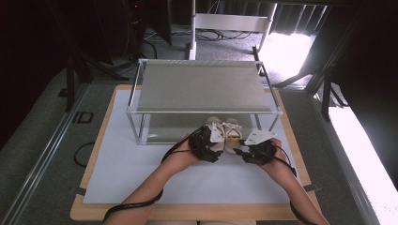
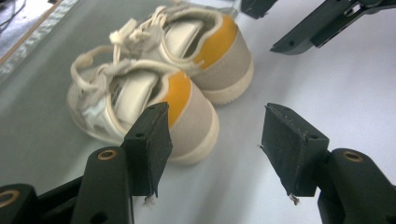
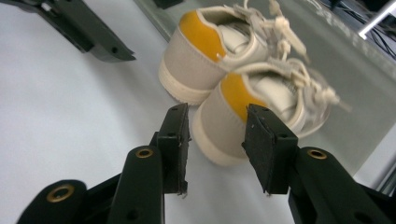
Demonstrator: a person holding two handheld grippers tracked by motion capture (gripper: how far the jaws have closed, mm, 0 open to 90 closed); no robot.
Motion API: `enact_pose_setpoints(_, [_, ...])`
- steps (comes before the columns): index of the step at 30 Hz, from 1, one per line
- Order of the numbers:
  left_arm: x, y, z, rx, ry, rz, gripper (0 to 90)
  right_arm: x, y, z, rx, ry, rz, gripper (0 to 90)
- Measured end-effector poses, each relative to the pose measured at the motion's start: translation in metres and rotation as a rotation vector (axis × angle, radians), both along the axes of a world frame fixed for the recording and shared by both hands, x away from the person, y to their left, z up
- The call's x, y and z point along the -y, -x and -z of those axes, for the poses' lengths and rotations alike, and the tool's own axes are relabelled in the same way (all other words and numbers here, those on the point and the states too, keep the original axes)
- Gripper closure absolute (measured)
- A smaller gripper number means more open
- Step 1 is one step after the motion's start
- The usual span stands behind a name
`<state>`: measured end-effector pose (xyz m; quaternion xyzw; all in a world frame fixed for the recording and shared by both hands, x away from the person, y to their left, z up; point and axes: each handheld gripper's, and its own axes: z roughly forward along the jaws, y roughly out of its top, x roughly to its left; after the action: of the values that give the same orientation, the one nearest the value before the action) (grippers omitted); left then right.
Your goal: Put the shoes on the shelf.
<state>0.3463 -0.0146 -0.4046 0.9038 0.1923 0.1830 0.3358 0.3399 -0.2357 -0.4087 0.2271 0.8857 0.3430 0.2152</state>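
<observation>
A wooden table (image 1: 92, 159) carries a white mat (image 1: 126, 164) and stands on grey carpet (image 1: 33, 140). At its far side sits a metal-framed shelf (image 1: 202, 84). Beyond, cables (image 1: 206, 33) lie round a white post (image 1: 192, 28). Dark curtains (image 1: 28, 42) hang left; strong daylight (image 1: 361, 154) floods the right floor.

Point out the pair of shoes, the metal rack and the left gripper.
pair of shoes (image 2: 187, 93): left gripper view, orange heel lining.
metal rack (image 1: 202, 86): high view, top shelf.
left gripper (image 2: 215, 149): left gripper view, between its fingertips.

High view: overhead, facing forward-down, far. Both gripper views: low, close, facing the shoes (image 2: 163, 88) from opposite sides; all share them.
</observation>
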Motion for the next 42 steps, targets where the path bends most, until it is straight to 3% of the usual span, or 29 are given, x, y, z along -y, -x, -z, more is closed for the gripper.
enact_pose_setpoints(6, [-0.003,0.01,0.009,-0.006,0.012,-0.04,42.9,0.004,0.006,0.013,-0.026,-0.084,0.084,60.5])
enact_pose_setpoints(8, [-0.004,0.013,0.011,0.008,0.026,-0.066,44.9,0.004,0.008,0.017,-0.032,-0.104,0.107,61.8])
enact_pose_setpoints(11, [-0.008,0.013,0.013,0.021,0.053,-0.114,55.2,0.003,0.01,0.022,-0.05,-0.119,0.128,65.0])
enact_pose_setpoints(15, [-0.014,0.01,0.017,-0.021,0.097,-0.162,69.4,0.005,0.011,0.026,-0.055,-0.159,0.163,75.8])
enact_pose_setpoints(19, [-0.014,0.007,0.025,-0.057,0.092,-0.162,82.1,0.007,0.009,0.03,-0.063,-0.18,0.195,86.9])
enact_pose_setpoints(25, [-0.004,0.002,0.032,-0.064,0.071,-0.144,82.3,0.002,0.004,0.031,-0.071,-0.179,0.222,86.4])
enact_pose_setpoints(31, [0.003,-0.01,0.033,-0.053,0.057,-0.14,82.4,-0.005,-0.002,0.03,-0.053,-0.143,0.23,86.6])
enact_pose_setpoints(36, [0.006,-0.013,0.035,-0.005,0.035,-0.121,82.3,-0.003,-0.008,0.03,-0.064,-0.154,0.248,86.5])
enact_pose_setpoints(42, [0.007,-0.023,0.036,-0.012,0.044,-0.143,82.4,-0.008,-0.017,0.031,-0.053,-0.144,0.268,85.7])
